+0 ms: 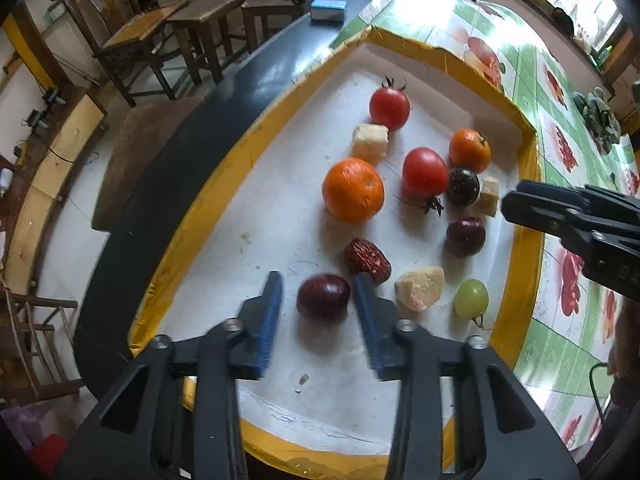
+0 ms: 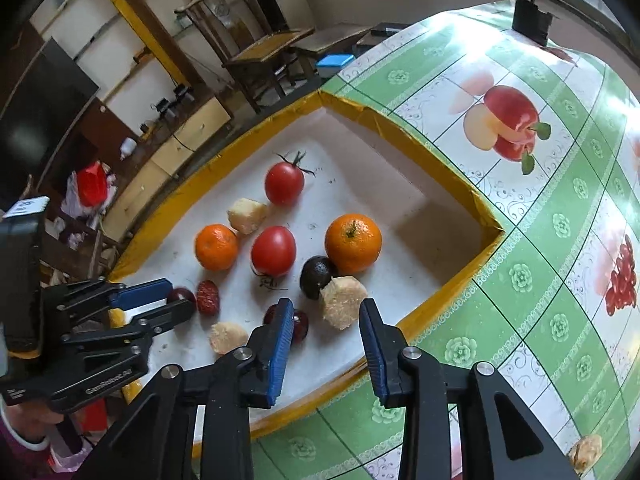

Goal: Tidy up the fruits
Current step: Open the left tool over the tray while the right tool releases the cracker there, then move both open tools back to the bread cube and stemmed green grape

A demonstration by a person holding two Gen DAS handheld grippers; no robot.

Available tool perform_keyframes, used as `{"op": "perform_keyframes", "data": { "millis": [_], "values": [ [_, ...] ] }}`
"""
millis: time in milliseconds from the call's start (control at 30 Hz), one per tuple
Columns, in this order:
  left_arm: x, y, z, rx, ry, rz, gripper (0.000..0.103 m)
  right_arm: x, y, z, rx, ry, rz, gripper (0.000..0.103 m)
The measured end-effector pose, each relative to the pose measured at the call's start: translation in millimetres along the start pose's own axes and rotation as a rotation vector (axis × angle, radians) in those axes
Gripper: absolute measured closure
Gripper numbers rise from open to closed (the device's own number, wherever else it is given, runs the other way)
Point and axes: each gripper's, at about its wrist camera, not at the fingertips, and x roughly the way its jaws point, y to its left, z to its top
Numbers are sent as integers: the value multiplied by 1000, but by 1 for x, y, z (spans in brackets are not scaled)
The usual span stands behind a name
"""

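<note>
A white tray with a yellow rim (image 1: 208, 184) (image 2: 452, 168) holds mixed fruit. My left gripper (image 1: 316, 284) is open, its blue pads either side of a dark red plum (image 1: 323, 296), not closed on it. A red date (image 1: 367, 261), a pale fruit chunk (image 1: 419, 287) and a green grape (image 1: 471, 298) lie just right of it. Two oranges (image 1: 353, 189) (image 1: 470, 150), two tomatoes (image 1: 389, 107) (image 1: 425, 172) and dark plums (image 1: 463, 186) lie farther in. My right gripper (image 2: 326, 312) is open and empty above the tray's near edge, by a pale chunk (image 2: 343, 306).
The tray sits on a table with a green fruit-print cloth (image 2: 540, 240). A stray pale chunk (image 2: 585, 453) lies on the cloth at lower right. A dark bench (image 1: 192, 128) runs along the tray's left side. Wooden chairs (image 1: 136, 36) and stools stand beyond.
</note>
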Motion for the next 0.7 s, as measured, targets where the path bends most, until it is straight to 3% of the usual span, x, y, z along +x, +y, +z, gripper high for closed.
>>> {"op": "perform_keyframes", "data": {
  "millis": [33,233,700],
  "values": [
    [-3,-1,1,2,-14,14,50,-4,-1,-1,11,-8,9,70],
    [-26,-20,11,45,-98,42,50,-35,-10,-13,85,-86,38,68],
    [-37,-136,22,236,-162,-65,50,-99,-61,-82,237,-128,-79,66]
  ]
}}
